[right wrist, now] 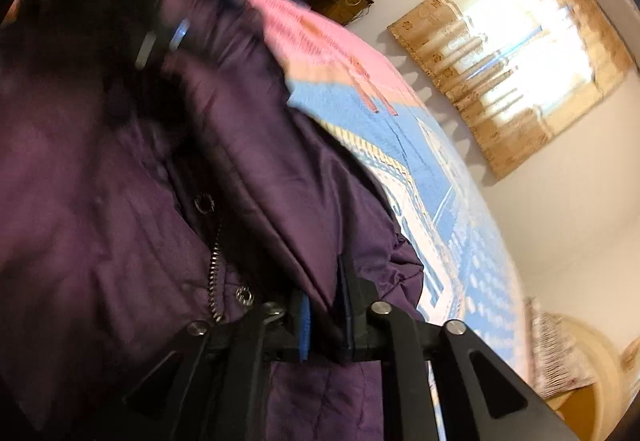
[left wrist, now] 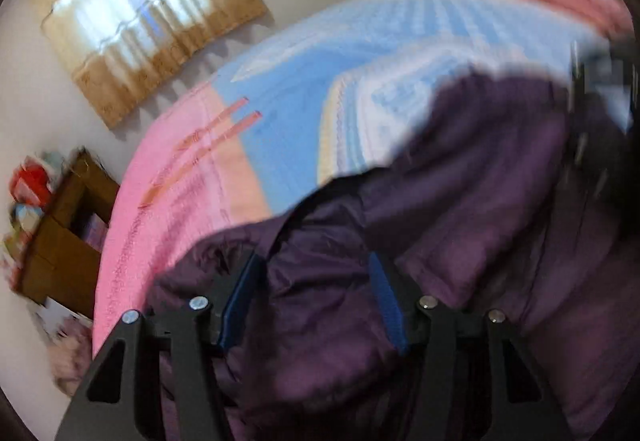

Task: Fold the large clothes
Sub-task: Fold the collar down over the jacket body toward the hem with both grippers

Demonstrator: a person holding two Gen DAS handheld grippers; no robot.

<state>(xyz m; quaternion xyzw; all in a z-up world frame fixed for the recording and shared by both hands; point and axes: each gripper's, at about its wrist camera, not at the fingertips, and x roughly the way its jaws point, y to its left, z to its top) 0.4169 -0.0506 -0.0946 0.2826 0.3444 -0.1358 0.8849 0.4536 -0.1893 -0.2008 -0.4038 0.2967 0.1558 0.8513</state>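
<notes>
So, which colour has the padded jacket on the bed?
Dark purple jacket; the right wrist view shows it best.

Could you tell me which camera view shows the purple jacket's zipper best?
The right wrist view: the zipper runs between two snap buttons on the purple jacket. The left wrist view shows only blurred purple fabric, no zipper.

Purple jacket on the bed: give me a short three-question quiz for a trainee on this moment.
1. True or false: the left claw stands open over the purple jacket.
2. Which claw pinches a fold of jacket fabric? A) left B) right
3. Fill in: beside the zipper sit two metal ____.

Key: 1 true; 2 B; 3 snaps.
</notes>
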